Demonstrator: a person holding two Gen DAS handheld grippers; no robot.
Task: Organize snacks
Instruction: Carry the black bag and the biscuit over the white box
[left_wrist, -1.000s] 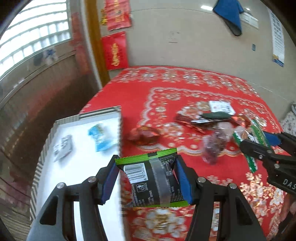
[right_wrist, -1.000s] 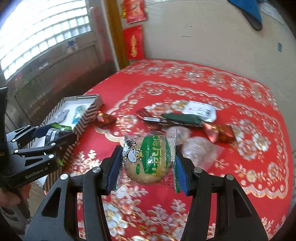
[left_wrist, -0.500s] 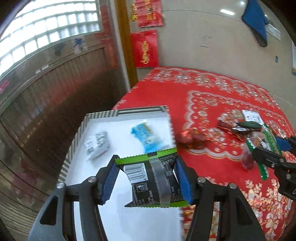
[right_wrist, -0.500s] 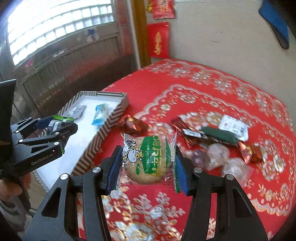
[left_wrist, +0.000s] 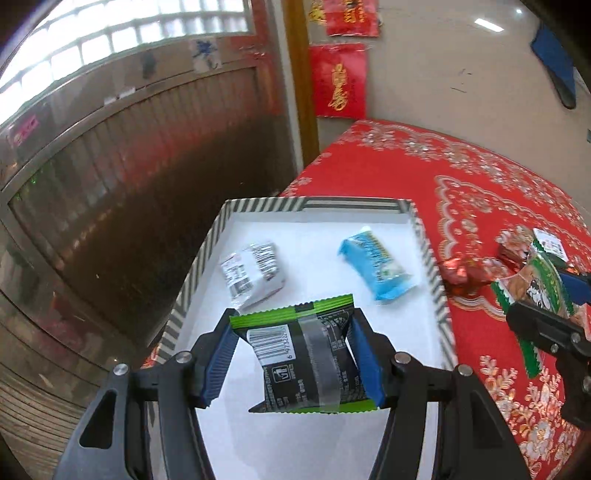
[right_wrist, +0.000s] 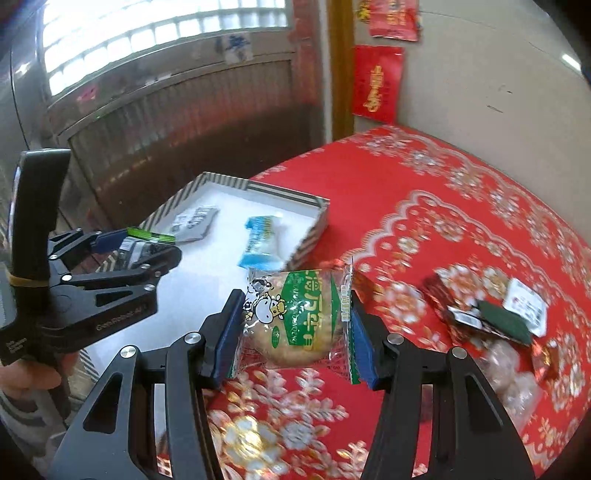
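My left gripper is shut on a black and green snack packet and holds it above the white inside of a striped box. In the box lie a white packet and a blue packet. My right gripper is shut on a green and clear cookie packet and holds it over the red tablecloth beside the box. The left gripper also shows in the right wrist view, over the box.
Several loose snacks lie on the red cloth to the right, with a red foil sweet next to the box. The box sits at the table's left edge. A wall and wooden panelling stand behind.
Both grippers have moved left with their packets. The left one has gone from over the box's right rim to over its inside. The right one has come closer to the box.
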